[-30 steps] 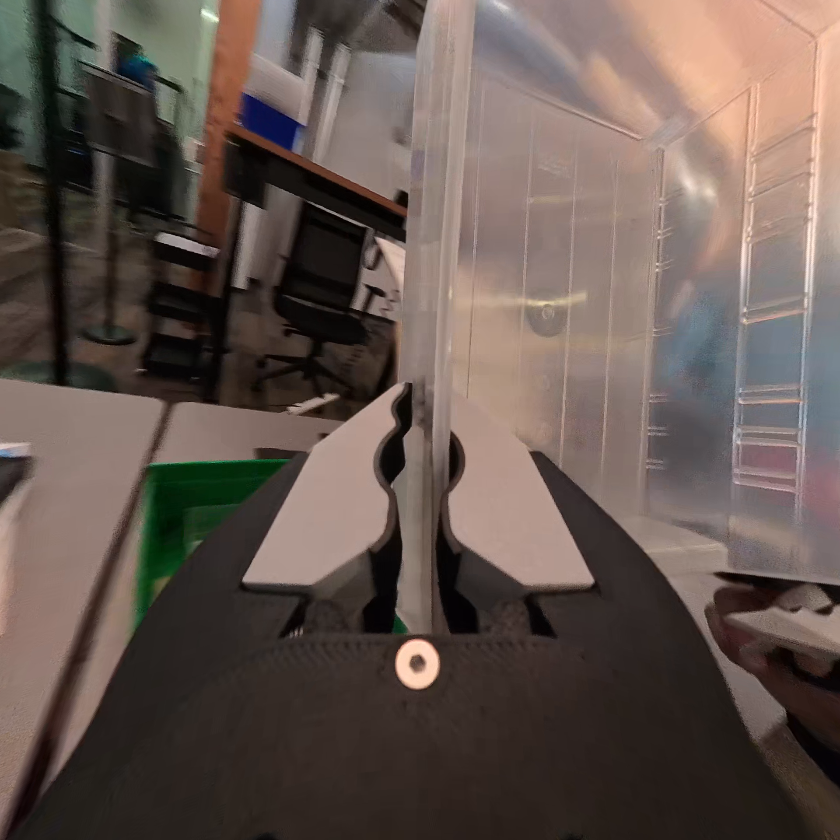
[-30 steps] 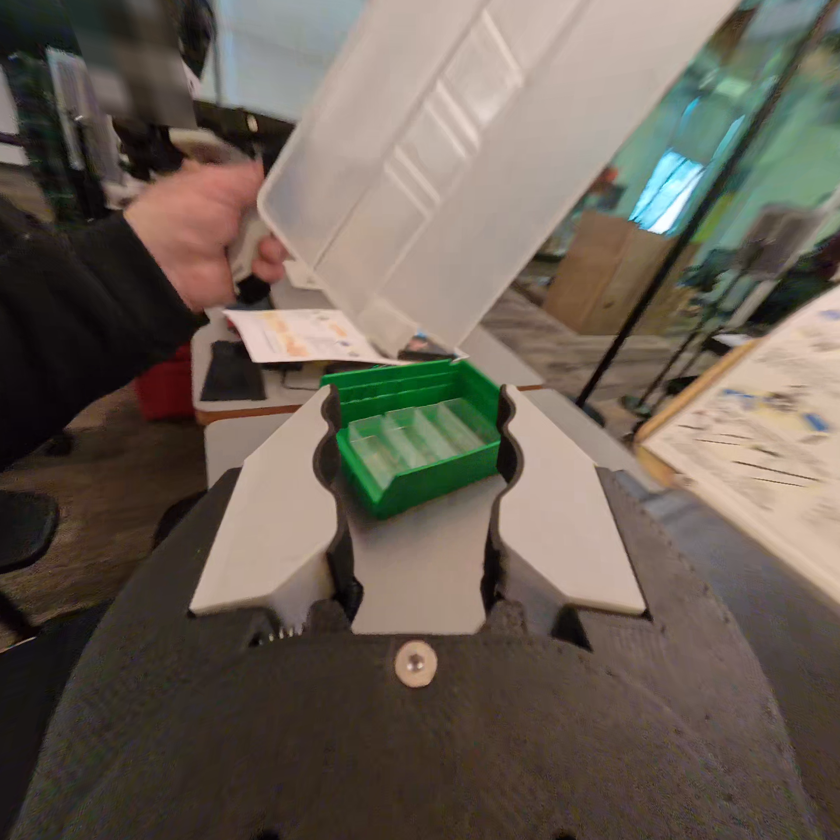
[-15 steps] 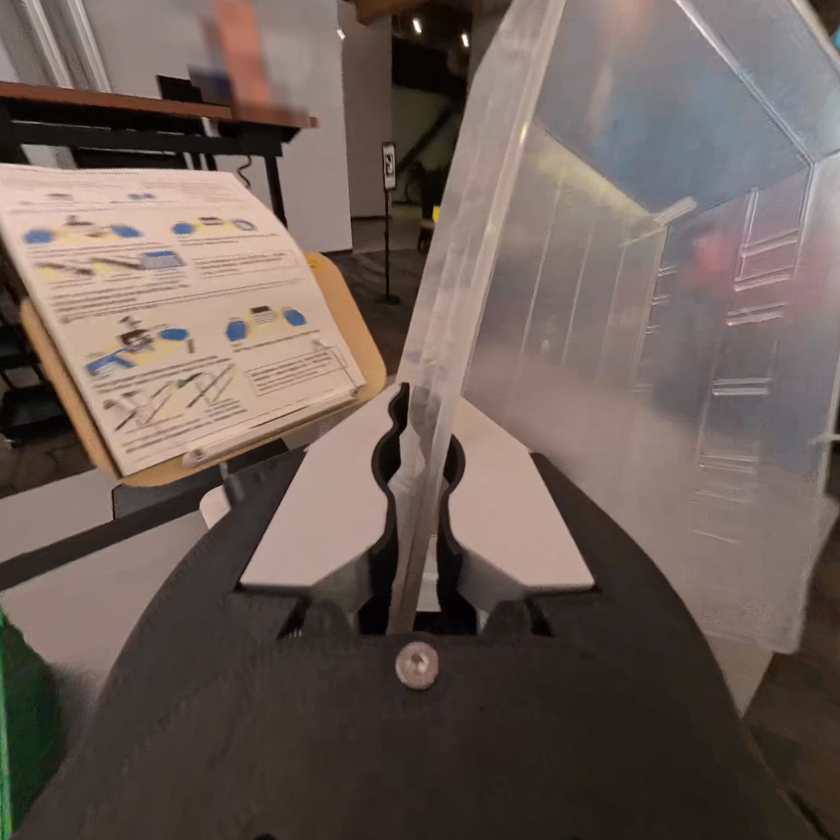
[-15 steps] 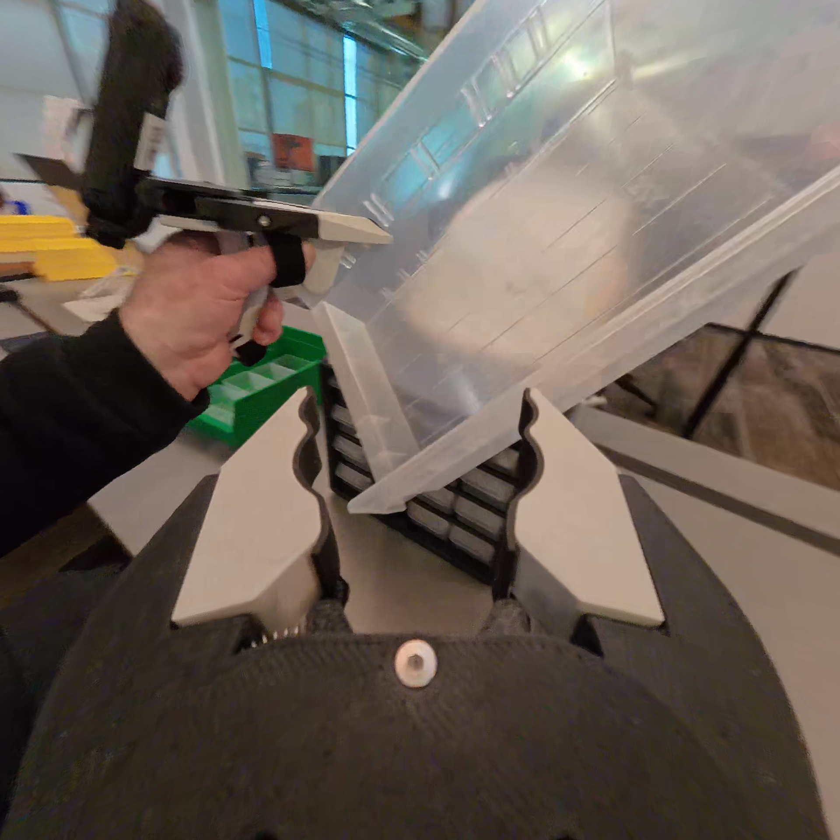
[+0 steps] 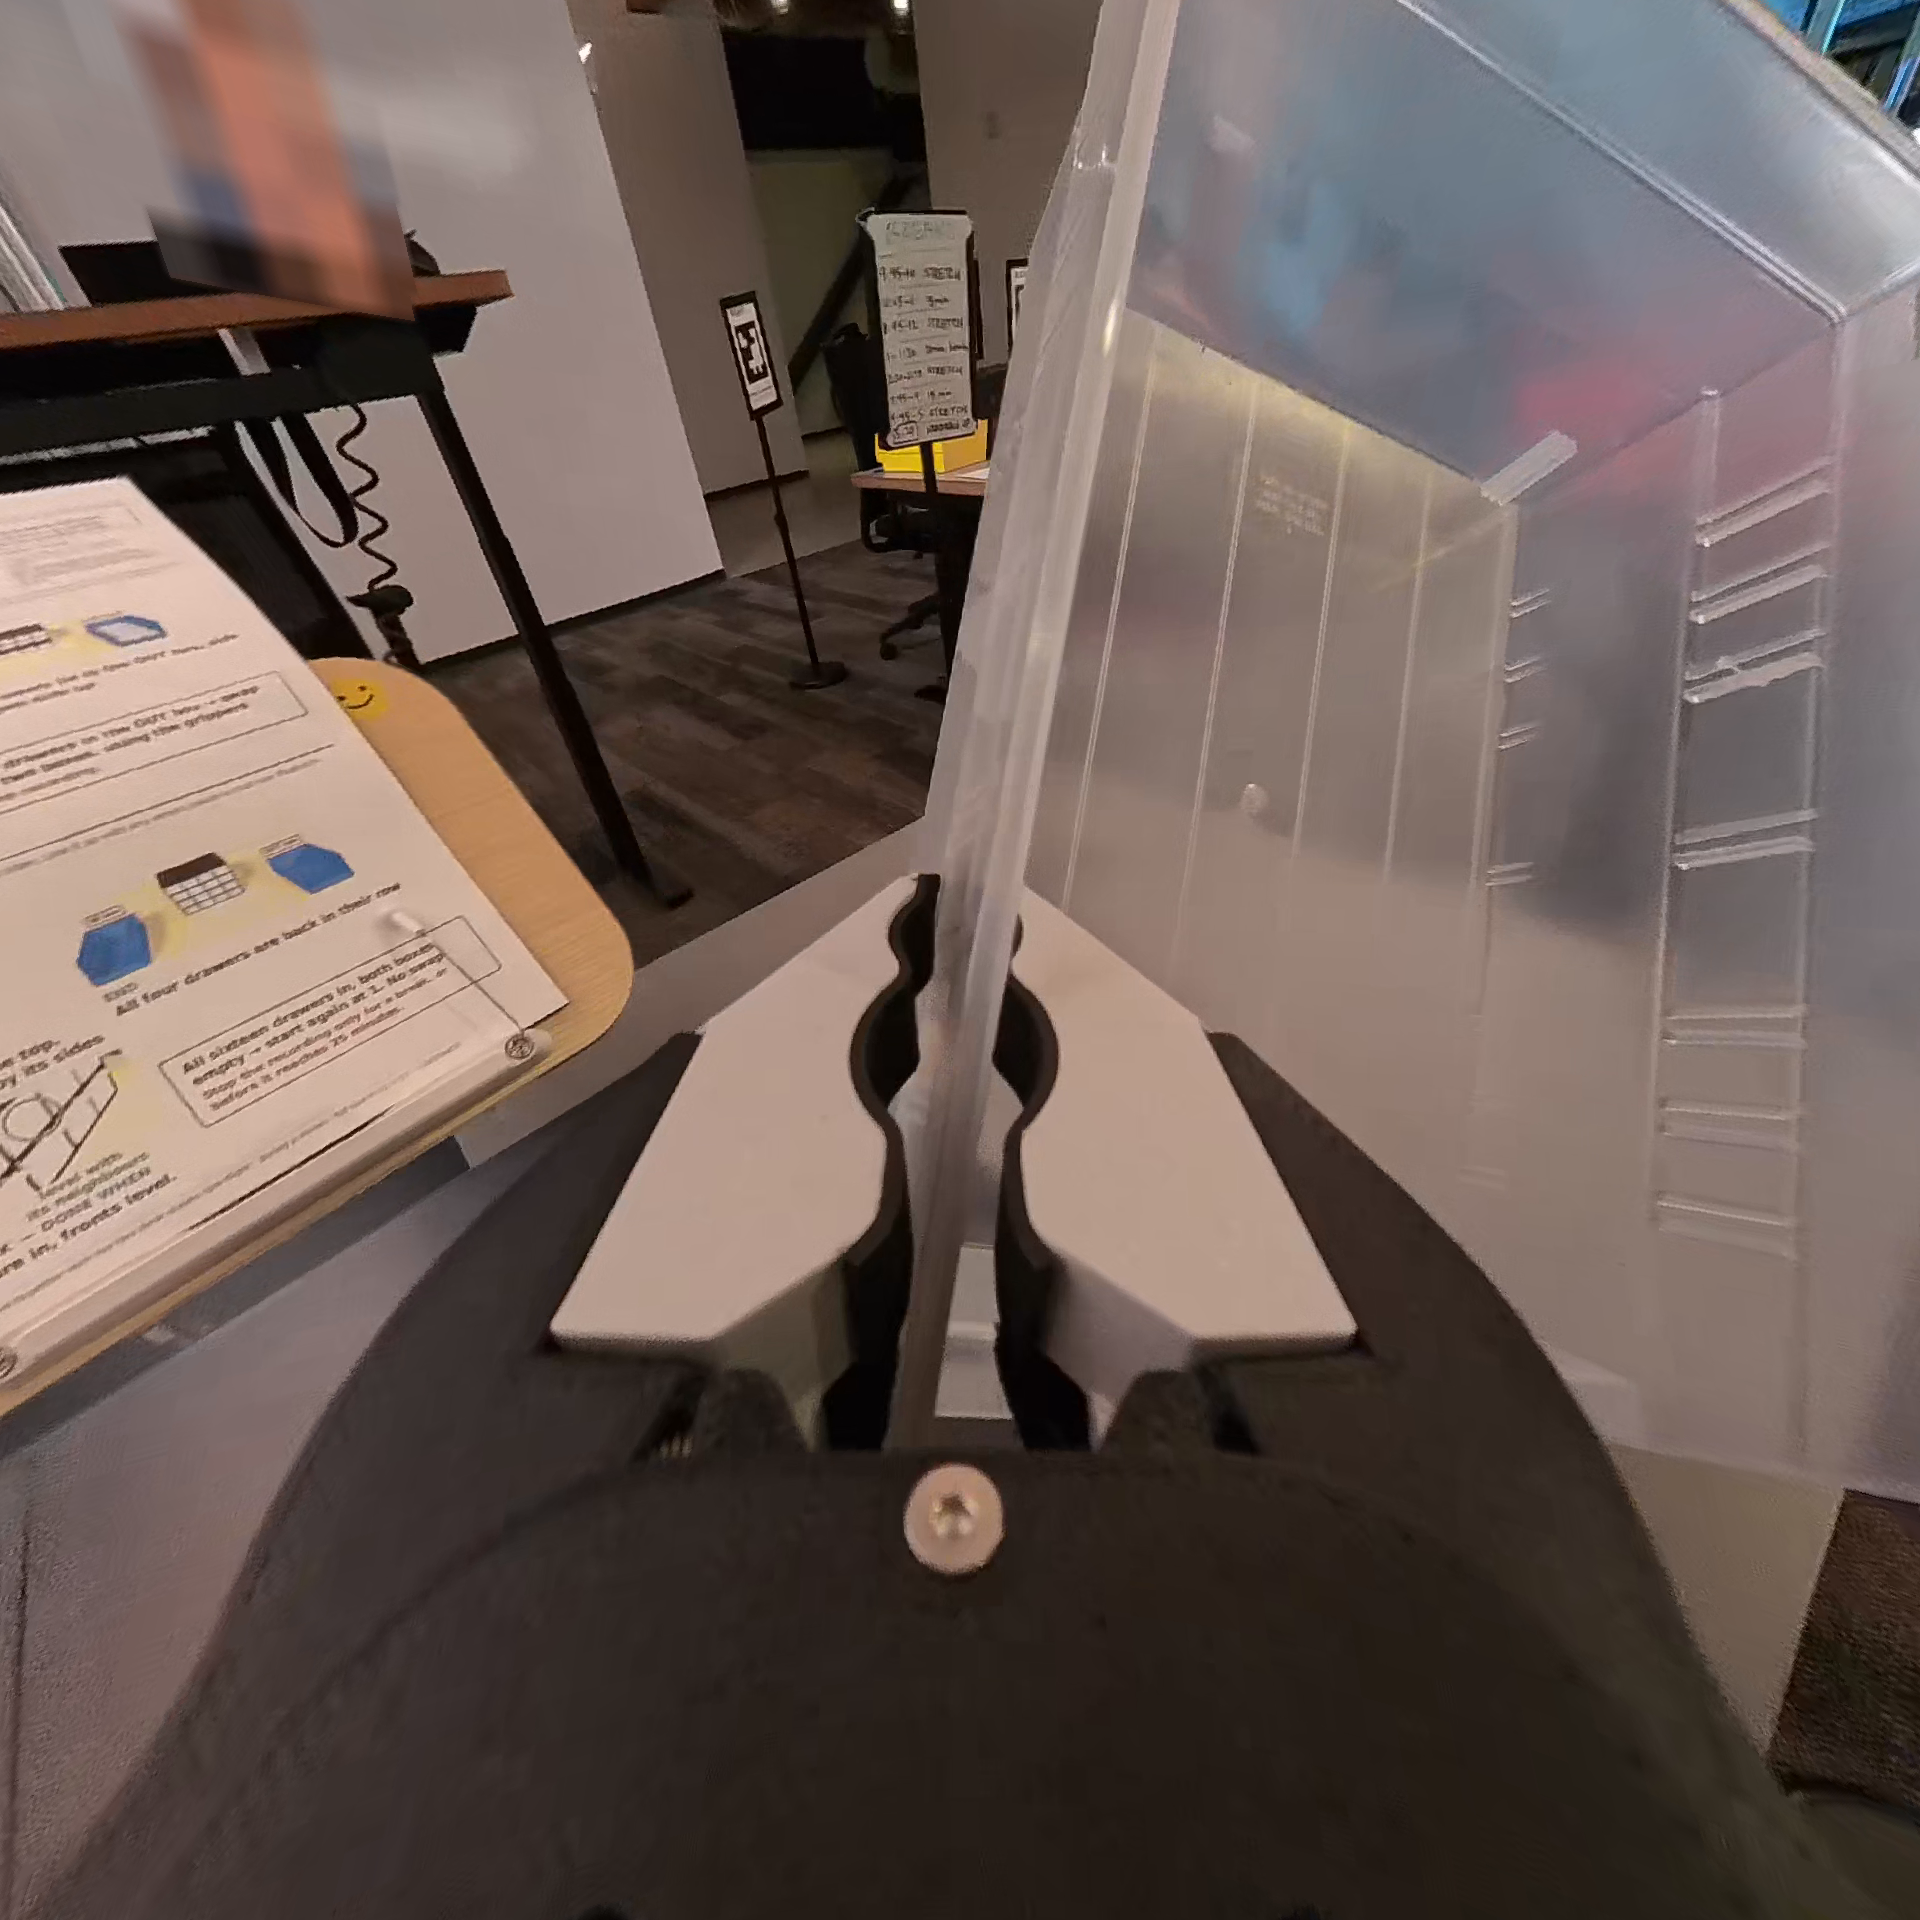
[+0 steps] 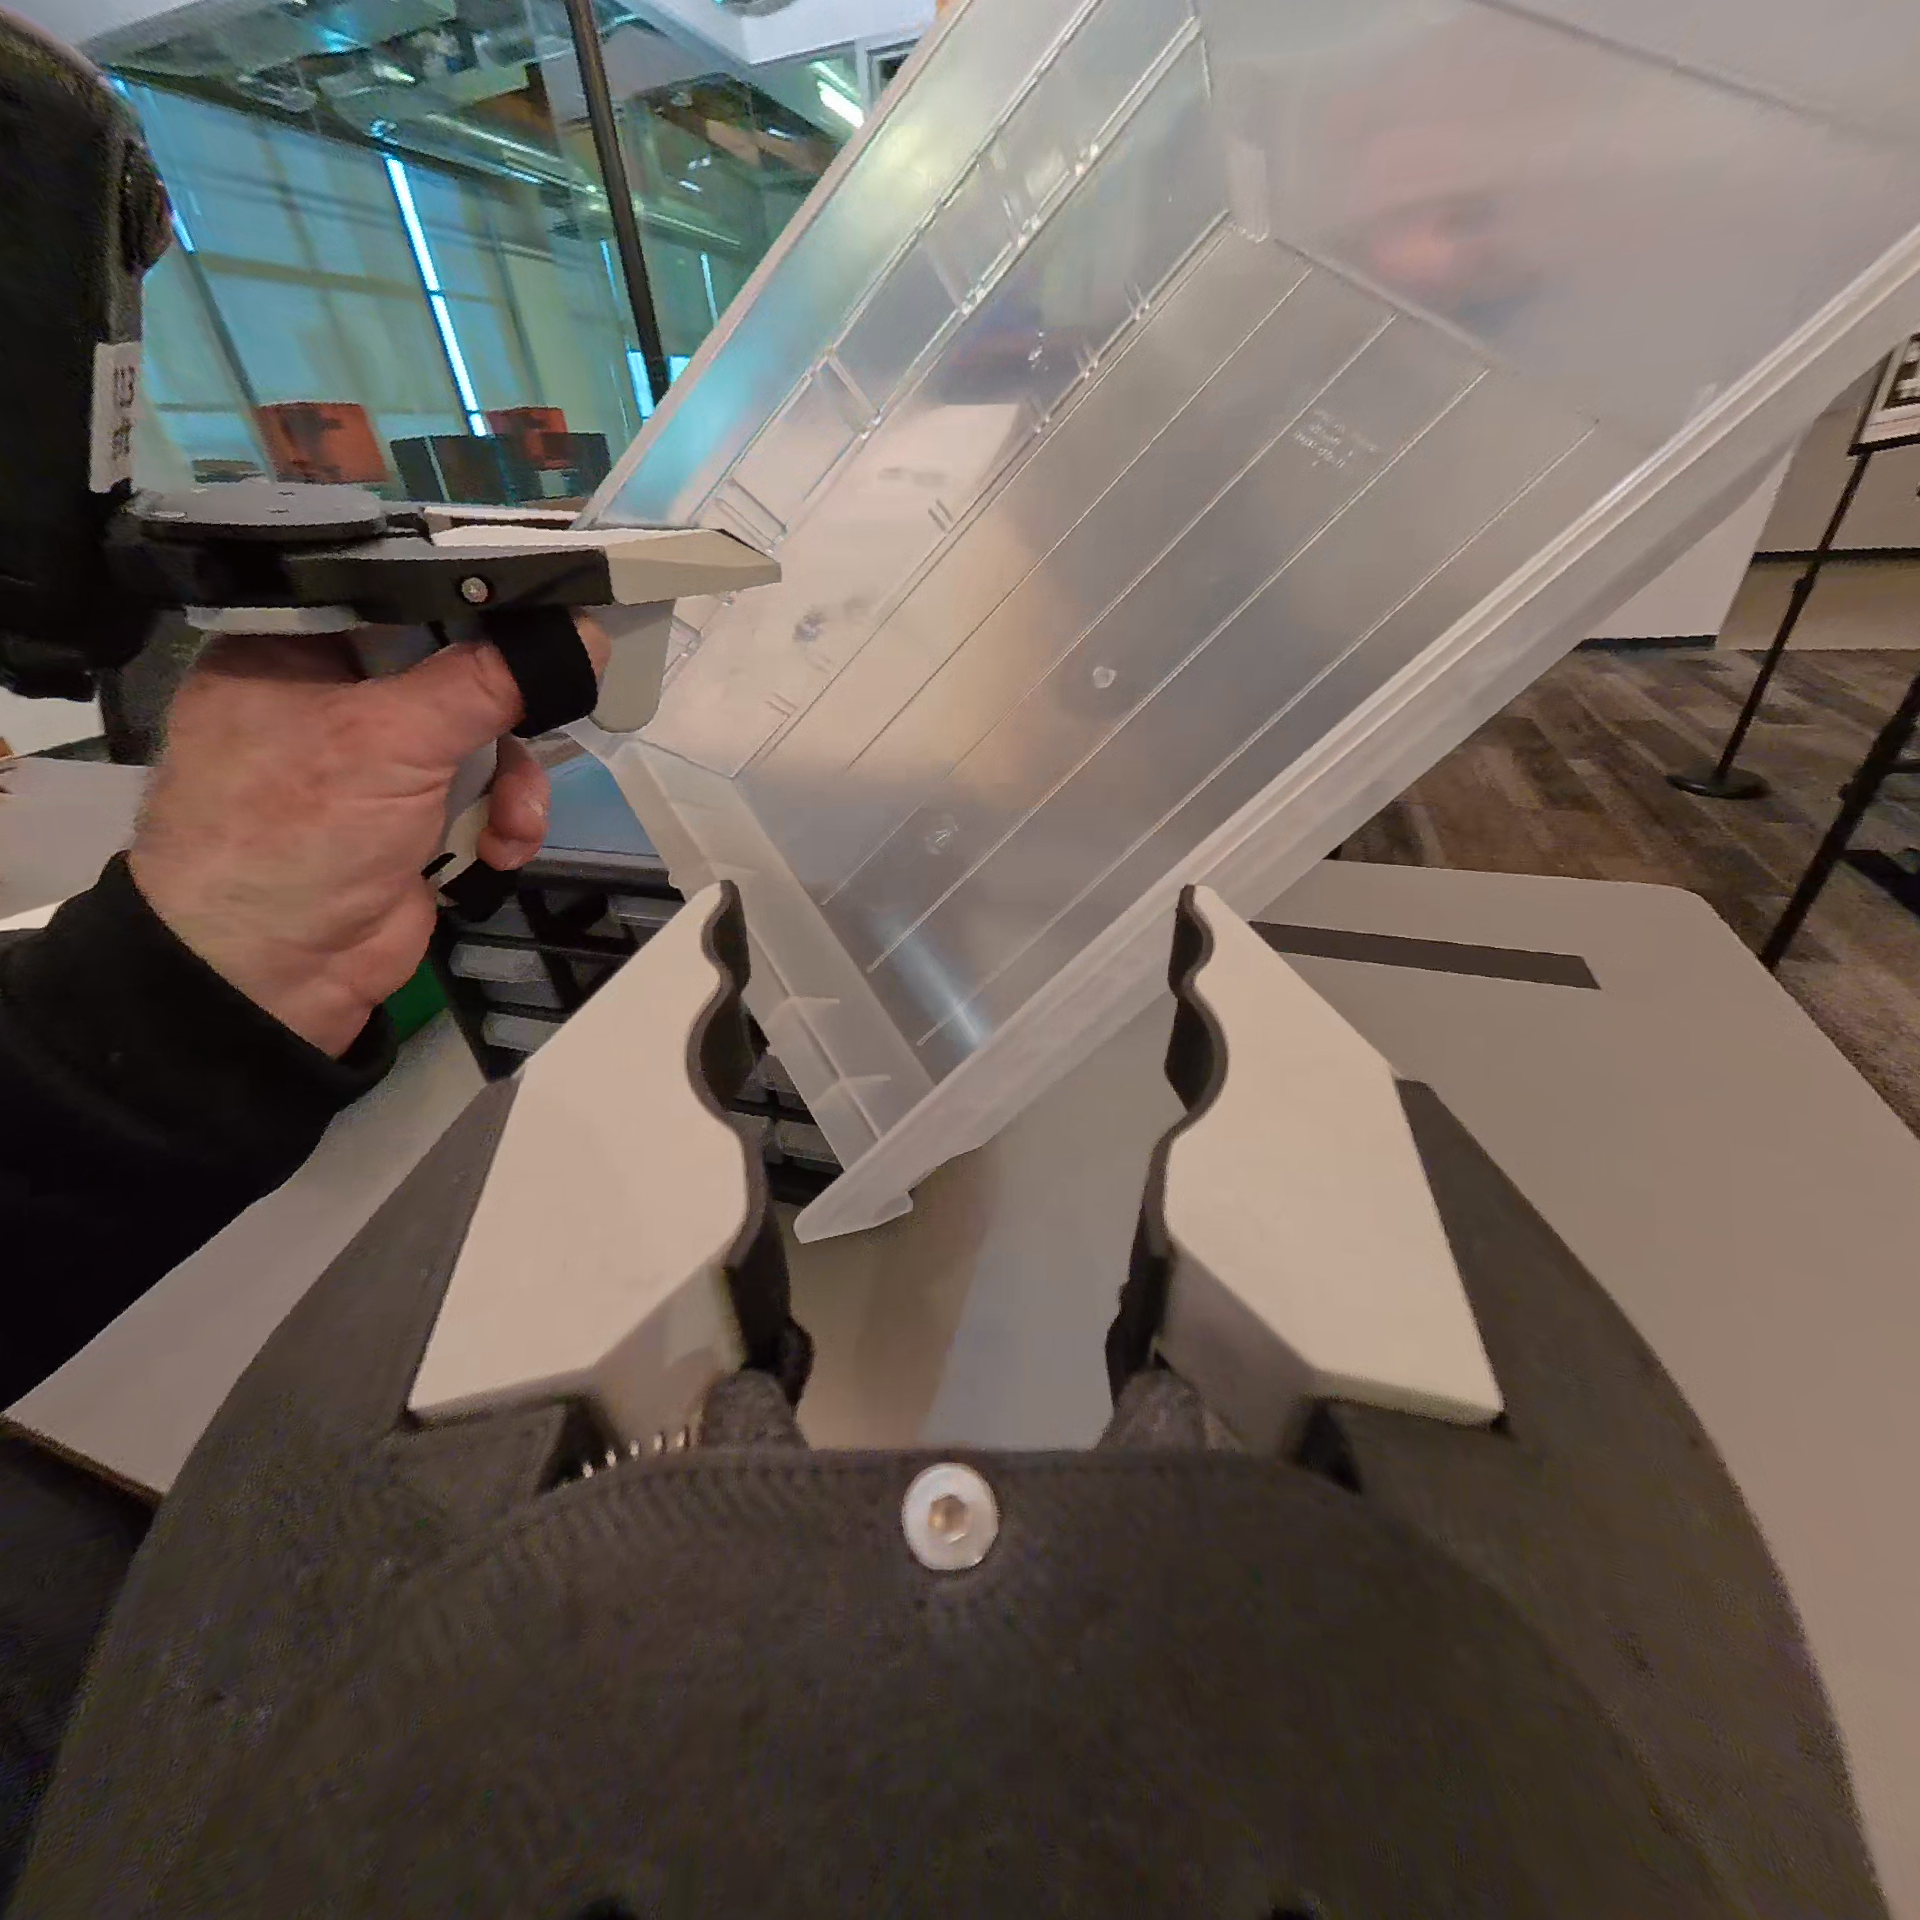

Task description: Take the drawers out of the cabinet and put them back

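The left gripper [image 5: 961, 997] is clamping its jaws on the wall of a clear drawer [image 6: 1122, 582], holding it tilted in the upper right of the right wrist frame, above the grey surface [image 6: 1621, 1122]. The right gripper [image 6: 956, 1029] is hanging below with jaws spread, gripping nothing.

**Left clamped, right wide open**

Left gripper [image 5: 961, 1049] has its jaws squeezed nearly together, pinching the thin edge of the clear drawer [image 5: 1403, 727] that runs straight down the gap between them. Its handle sits in a bare hand [image 6: 312, 810] with a black sleeve. Right gripper [image 6: 956, 1049] is held low, jaws spread wide, gripping nothing.
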Demonstrator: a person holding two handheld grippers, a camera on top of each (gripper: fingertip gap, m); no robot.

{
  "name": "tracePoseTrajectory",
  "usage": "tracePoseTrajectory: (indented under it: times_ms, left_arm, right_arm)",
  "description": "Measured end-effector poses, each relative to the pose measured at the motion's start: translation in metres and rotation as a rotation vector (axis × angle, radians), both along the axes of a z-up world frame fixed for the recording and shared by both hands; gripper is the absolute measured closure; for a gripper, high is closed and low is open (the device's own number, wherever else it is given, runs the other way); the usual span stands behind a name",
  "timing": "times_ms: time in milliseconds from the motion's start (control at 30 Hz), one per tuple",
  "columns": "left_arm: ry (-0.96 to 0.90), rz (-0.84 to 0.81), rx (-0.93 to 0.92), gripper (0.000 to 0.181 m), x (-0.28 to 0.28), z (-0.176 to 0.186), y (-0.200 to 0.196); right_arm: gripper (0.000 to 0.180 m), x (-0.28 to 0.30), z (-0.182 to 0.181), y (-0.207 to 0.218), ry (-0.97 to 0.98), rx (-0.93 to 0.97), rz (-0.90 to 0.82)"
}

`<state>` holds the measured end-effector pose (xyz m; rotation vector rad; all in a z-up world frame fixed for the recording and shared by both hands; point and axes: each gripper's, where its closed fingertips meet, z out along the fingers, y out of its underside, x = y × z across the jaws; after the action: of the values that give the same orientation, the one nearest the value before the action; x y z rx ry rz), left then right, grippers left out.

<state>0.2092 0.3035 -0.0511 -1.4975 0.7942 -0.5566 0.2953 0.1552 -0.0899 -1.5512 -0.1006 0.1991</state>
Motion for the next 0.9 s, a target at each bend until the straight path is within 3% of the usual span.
tracePoseTrajectory:
  times_ms: [233, 333, 600, 767, 900]
  left_arm:
    - [0.016, -0.058, -0.013, 0.174, 0.041, -0.015, -0.01]
    - [0.048, -0.116, -0.015, 0.162, 0.072, -0.033, -0.023]
    - [0.178, -0.226, -0.211, 0.16, 0.147, -0.148, -0.042]
    - [0.189, -0.213, -0.395, 0.165, 0.154, -0.22, -0.03]
    - [0.195, -0.19, -0.451, 0.166, 0.15, -0.249, -0.022]
  right_arm:
    - [0.1, 0.036, -0.01, -0.009, 0.001, -0.006, -0.089]
    - [0.095, 0.062, -0.025, -0.014, -0.012, -0.026, -0.155]
    - [0.1, 0.149, -0.104, -0.016, 0.007, -0.228, -0.338]
    - [0.102, 0.159, -0.137, 0.004, -0.054, -0.342, -0.35]
    - [0.105, 0.162, -0.15, 0.022, -0.076, -0.37, -0.33]
